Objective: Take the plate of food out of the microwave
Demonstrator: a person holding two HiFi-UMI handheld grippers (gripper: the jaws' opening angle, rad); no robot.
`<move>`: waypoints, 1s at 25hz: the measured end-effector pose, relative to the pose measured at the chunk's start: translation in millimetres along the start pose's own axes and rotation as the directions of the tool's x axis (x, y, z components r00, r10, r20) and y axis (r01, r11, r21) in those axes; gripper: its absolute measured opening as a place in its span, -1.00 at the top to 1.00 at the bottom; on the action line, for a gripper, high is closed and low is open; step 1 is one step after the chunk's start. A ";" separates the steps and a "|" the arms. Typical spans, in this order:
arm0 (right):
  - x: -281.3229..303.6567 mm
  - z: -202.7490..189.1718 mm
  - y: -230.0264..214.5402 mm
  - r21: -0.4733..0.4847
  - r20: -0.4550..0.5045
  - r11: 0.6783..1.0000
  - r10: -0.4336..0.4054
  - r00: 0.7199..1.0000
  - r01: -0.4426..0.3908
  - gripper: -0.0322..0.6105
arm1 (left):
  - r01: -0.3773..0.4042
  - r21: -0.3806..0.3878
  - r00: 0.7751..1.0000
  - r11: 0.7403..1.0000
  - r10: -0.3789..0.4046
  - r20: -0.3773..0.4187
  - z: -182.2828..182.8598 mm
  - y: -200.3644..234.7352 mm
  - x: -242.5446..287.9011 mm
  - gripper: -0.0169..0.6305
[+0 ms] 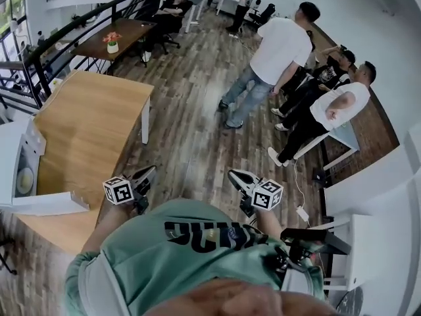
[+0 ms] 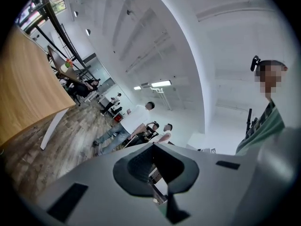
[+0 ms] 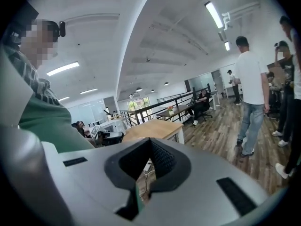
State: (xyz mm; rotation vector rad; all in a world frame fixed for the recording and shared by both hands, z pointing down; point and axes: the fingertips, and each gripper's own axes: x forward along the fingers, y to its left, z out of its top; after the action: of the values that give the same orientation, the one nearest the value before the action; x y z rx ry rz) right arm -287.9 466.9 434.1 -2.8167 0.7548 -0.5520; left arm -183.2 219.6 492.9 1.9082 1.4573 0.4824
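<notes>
Our grey left gripper (image 1: 148, 173) and grey right gripper (image 1: 235, 175) have jaws pressed together on nothing. The round pale plate of food (image 1: 25, 180) sits inside the open white microwave (image 1: 12, 147).

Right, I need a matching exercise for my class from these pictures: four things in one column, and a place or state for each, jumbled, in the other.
Things:
1. plate
2. flowerpot
3. left gripper
4. microwave

Places or states:
A. on the dark table at the back
B. on the light wooden table, at the head view's left edge
C. jaws together, nothing held
D. inside the microwave

Pairs: 1-D, 2-A, 3-C, 4-B
</notes>
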 end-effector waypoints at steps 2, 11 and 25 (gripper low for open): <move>25.9 7.2 -1.8 -0.010 -0.027 1.000 0.021 0.999 -0.021 0.88 | -0.020 -0.012 0.999 1.000 0.021 0.032 9.5 15.8 -13.5 0.95; 168.9 20.8 -3.9 -0.030 -0.117 0.961 0.269 0.956 -0.274 0.88 | -0.213 -0.067 0.967 0.975 0.221 0.130 24.5 82.9 -71.5 0.95; 337.8 117.8 -116.0 -0.076 -0.163 0.763 0.626 0.763 -0.642 0.88 | -0.509 -0.086 0.769 0.856 0.498 0.400 108.8 142.4 -12.3 0.95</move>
State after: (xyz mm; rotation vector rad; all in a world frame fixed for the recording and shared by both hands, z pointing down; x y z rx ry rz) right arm 81.6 401.8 459.6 -2.3910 1.7322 -0.5673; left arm -17.2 156.0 518.3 2.2573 0.6696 0.2669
